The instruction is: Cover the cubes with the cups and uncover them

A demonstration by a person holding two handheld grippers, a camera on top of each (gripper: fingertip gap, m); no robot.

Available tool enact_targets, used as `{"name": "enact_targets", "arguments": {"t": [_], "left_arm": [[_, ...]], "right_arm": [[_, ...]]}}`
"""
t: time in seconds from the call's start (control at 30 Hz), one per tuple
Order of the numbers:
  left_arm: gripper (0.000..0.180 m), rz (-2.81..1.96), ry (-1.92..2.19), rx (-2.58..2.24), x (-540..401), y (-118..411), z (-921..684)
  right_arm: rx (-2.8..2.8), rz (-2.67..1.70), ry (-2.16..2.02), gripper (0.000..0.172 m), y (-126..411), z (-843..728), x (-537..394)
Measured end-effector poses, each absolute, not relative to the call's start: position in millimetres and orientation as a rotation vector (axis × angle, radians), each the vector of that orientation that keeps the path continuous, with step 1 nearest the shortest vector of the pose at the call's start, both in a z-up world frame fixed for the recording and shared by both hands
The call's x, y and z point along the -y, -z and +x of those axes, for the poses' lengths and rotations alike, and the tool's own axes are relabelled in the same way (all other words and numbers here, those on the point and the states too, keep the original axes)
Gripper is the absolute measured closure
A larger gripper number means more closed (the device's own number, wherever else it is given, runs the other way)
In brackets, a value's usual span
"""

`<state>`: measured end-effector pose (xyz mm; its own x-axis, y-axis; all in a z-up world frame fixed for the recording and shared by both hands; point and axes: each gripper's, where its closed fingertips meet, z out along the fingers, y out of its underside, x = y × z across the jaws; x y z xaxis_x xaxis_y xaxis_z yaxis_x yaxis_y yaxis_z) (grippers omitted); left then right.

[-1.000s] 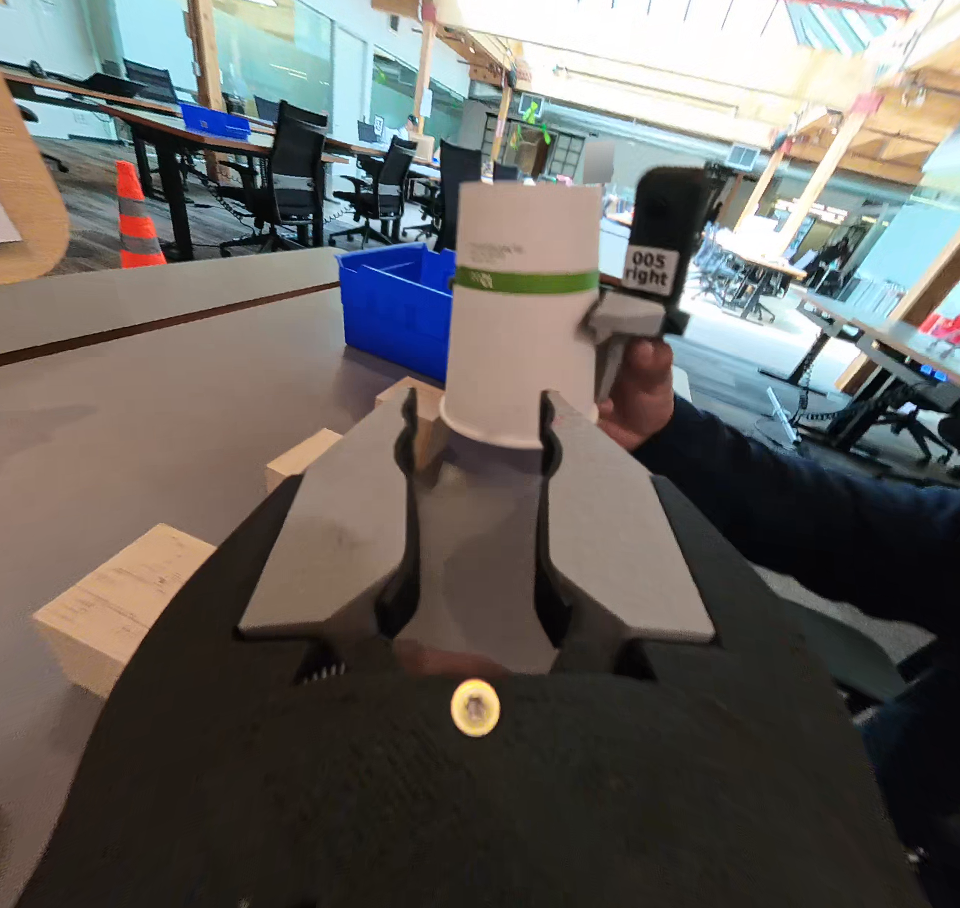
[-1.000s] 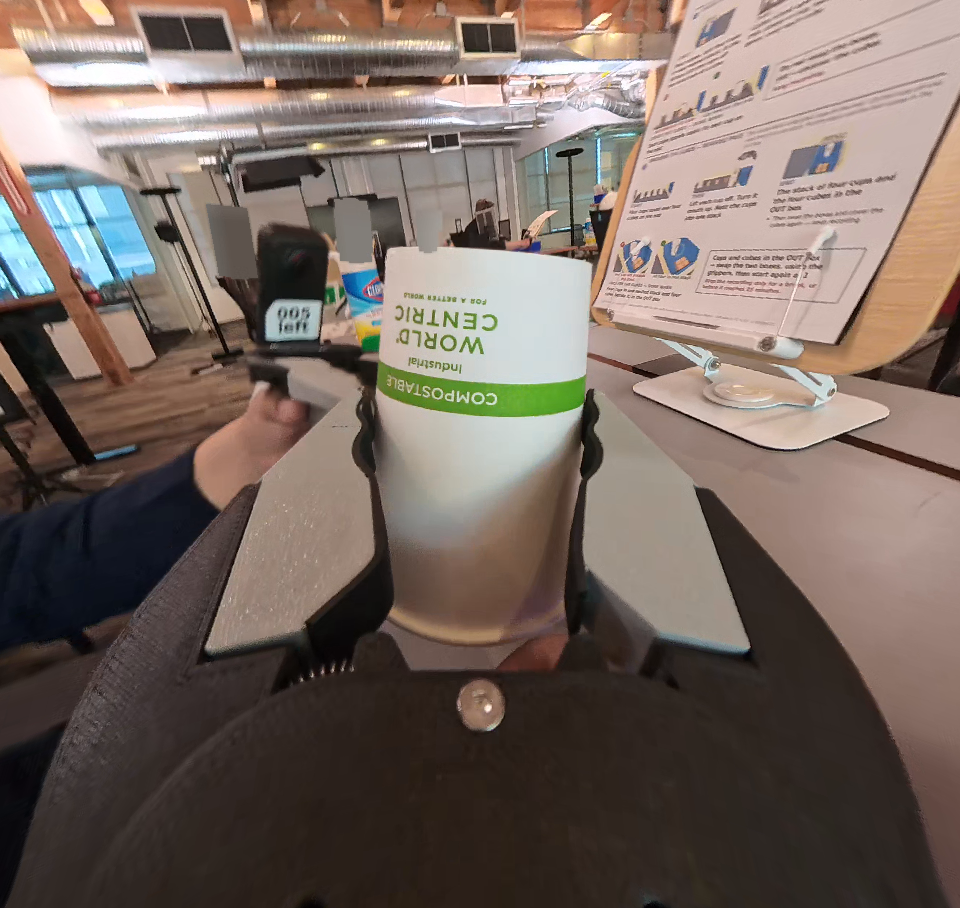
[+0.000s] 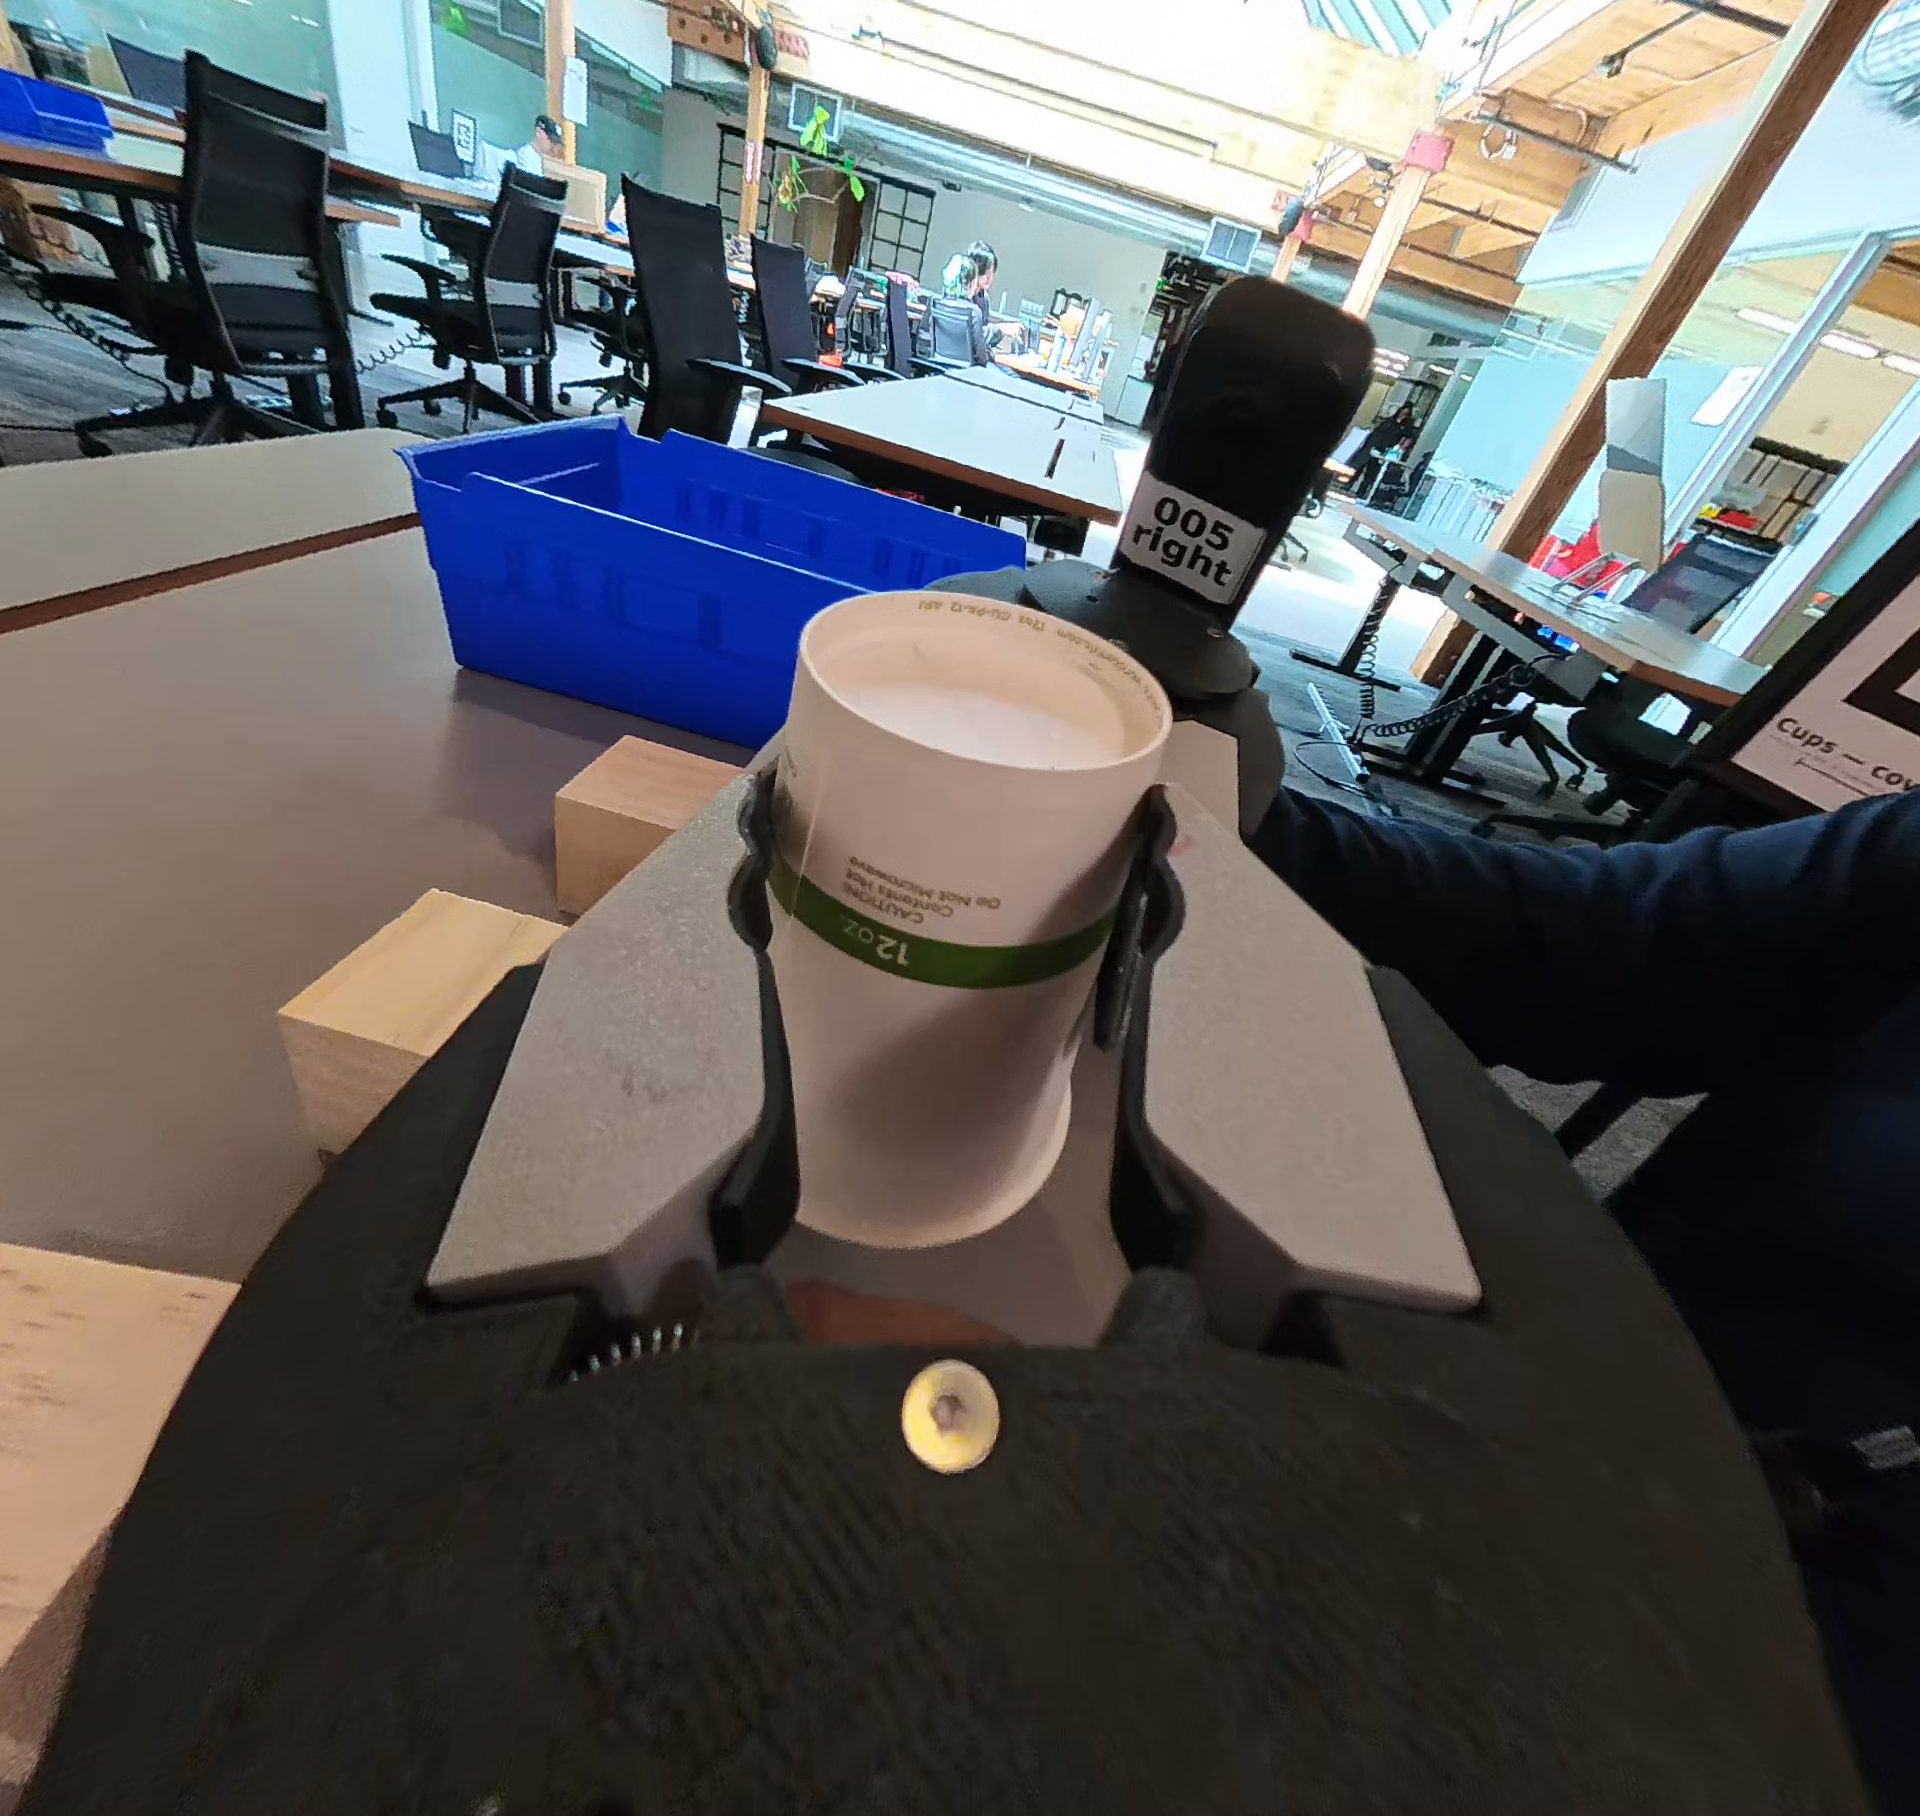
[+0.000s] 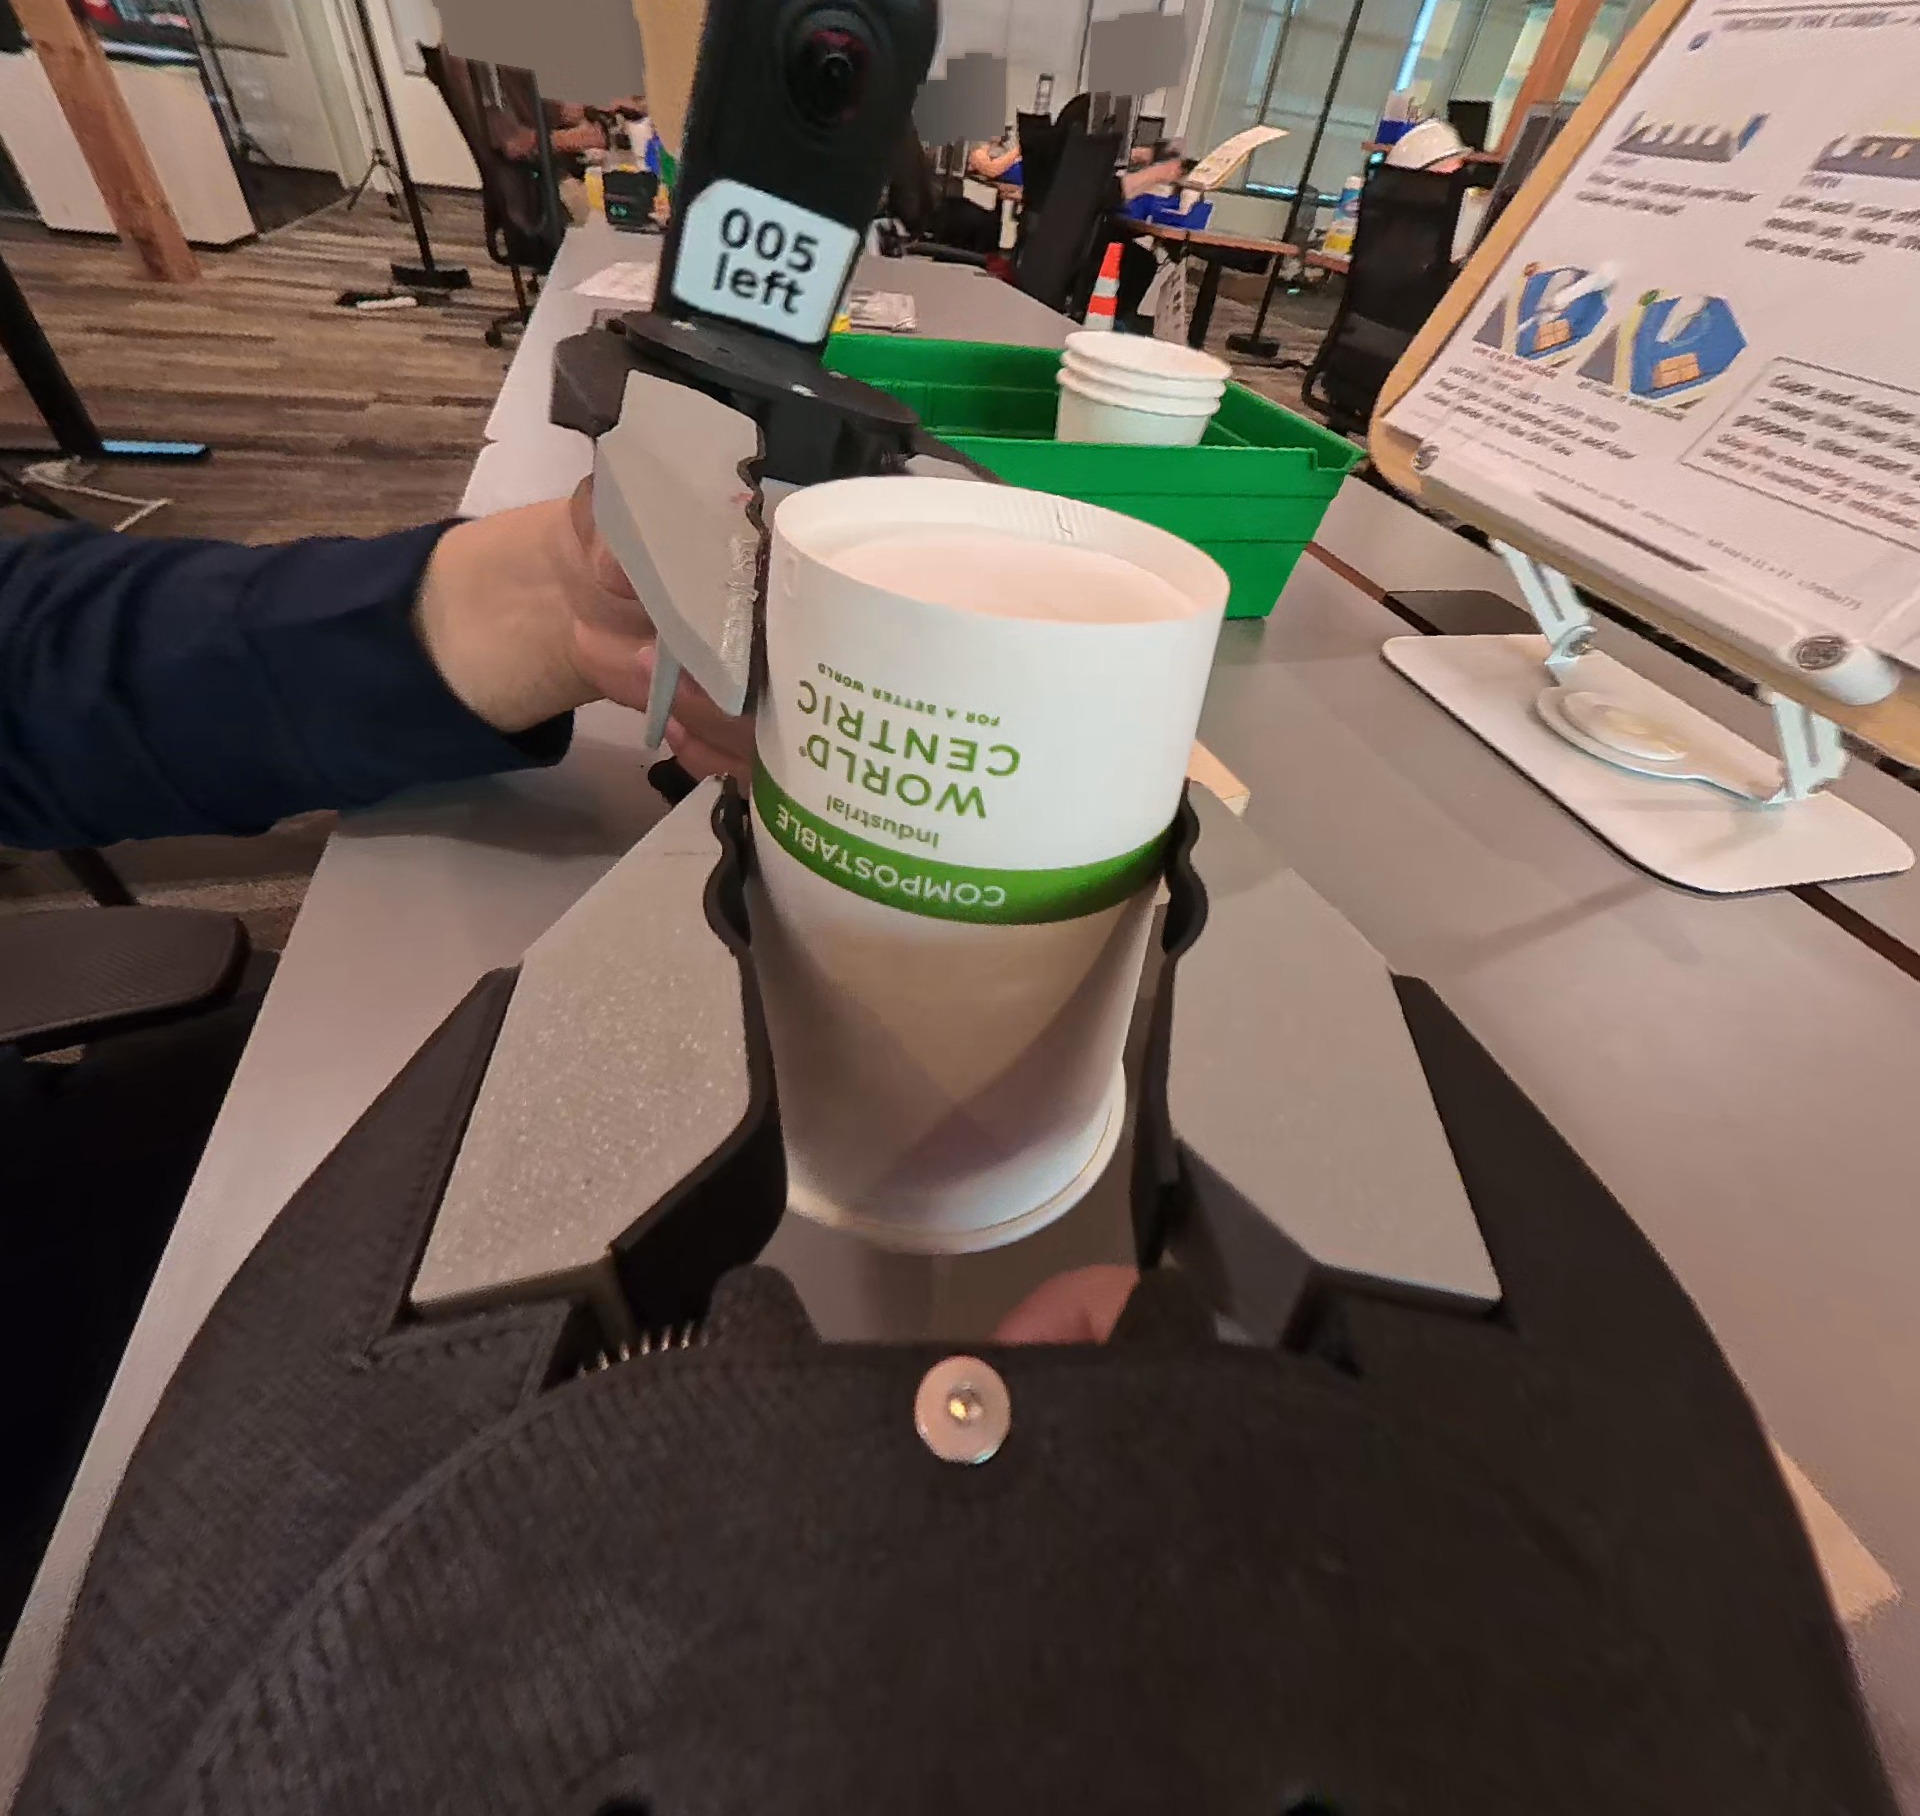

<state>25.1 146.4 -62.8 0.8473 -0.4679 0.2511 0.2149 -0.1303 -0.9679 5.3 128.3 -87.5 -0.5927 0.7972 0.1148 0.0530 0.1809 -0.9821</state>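
Left tool (image 3: 951, 862): an inverted white cup (image 3: 956, 893) with a green band sits between its fingers, base toward 12 o'clock, rim toward the tool body; both pads press the cup's sides at the band. Right tool (image 4: 956, 873) pinches the same cup from the opposite side, pads at 9 and 3 o'clock on the band. Wooden cubes (image 3: 405, 997) lie on the desk (image 3: 208, 779) at 9 to 10 o'clock of the left tool; blue bin (image 3: 665, 582) beyond at 11.
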Motion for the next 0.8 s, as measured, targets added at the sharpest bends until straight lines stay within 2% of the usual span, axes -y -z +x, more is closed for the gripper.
{"name": "enact_targets", "arguments": {"t": [0.07,0.17,0.27,0.43,0.8], "left_arm": [[0.114,-1.567,0.521,-0.166,-149.2,56.8,17.4],[0.106,-1.498,0.436,-0.101,-146.7,43.3,0.1],[0.116,-1.483,0.359,0.009,-146.4,42.7,-26.8],[0.129,-1.467,0.297,0.131,-148.0,49.3,-54.1],[0.131,-1.581,0.195,0.122,-154.1,74.2,-54.8]], "right_arm": [[1.759,-0.820,-1.424,0.094,82.7,2.0,-139.8],[1.593,-0.920,-1.379,0.093,67.2,-3.3,-176.7],[1.324,-1.129,-1.266,0.093,58.1,-9.3,-240.1],[1.177,-1.297,-1.037,0.093,75.2,-12.4,-287.5],[1.319,-1.502,-0.794,0.091,142.7,-25.6,-302.1]]}}
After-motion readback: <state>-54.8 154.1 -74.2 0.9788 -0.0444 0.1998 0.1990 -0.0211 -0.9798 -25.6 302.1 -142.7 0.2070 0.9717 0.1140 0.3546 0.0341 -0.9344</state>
